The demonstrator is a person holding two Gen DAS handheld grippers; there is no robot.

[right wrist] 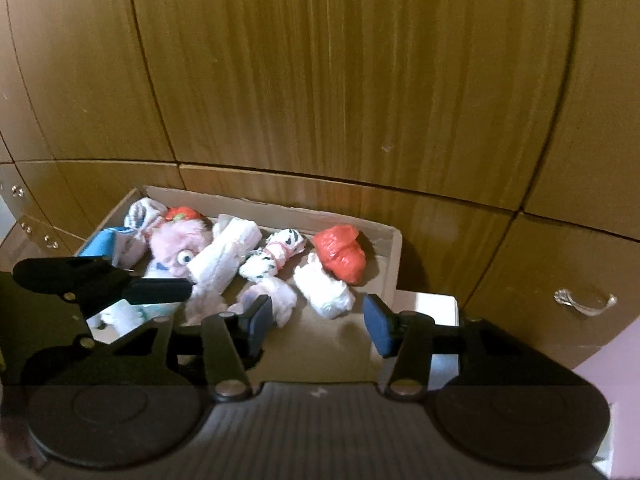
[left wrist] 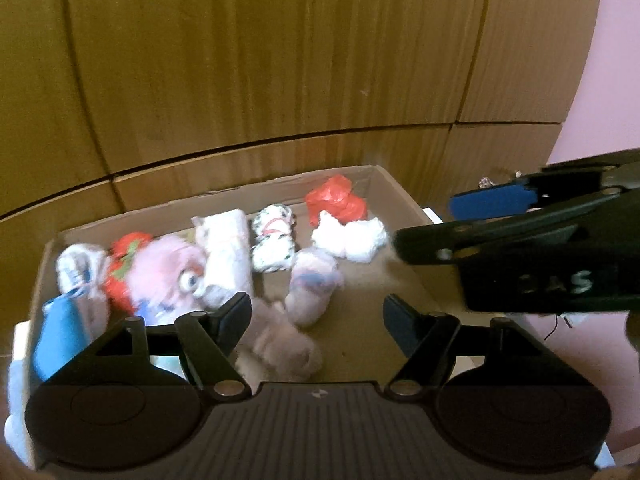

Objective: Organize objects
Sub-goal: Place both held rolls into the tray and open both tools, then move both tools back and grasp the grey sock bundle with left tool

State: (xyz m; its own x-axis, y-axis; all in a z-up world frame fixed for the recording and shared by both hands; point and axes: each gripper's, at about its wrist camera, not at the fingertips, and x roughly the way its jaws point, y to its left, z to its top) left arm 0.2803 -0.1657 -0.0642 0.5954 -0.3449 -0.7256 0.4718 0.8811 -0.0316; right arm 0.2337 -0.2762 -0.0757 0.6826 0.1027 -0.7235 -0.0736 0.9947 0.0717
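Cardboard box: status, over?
Left gripper open, empty. Right gripper open, empty. Rolled bundles in cardboard box; red bundle at far corner. Nothing blocking.

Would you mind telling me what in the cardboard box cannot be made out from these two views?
- Left wrist view: the pink plush toy and pale bundle are motion-blurred.
- Left wrist view: the blue item is partly behind the left gripper.
- Right wrist view: the box's near-left corner is hidden by the left gripper's fingers.
- Bundle contents: wrapped, unreadable.
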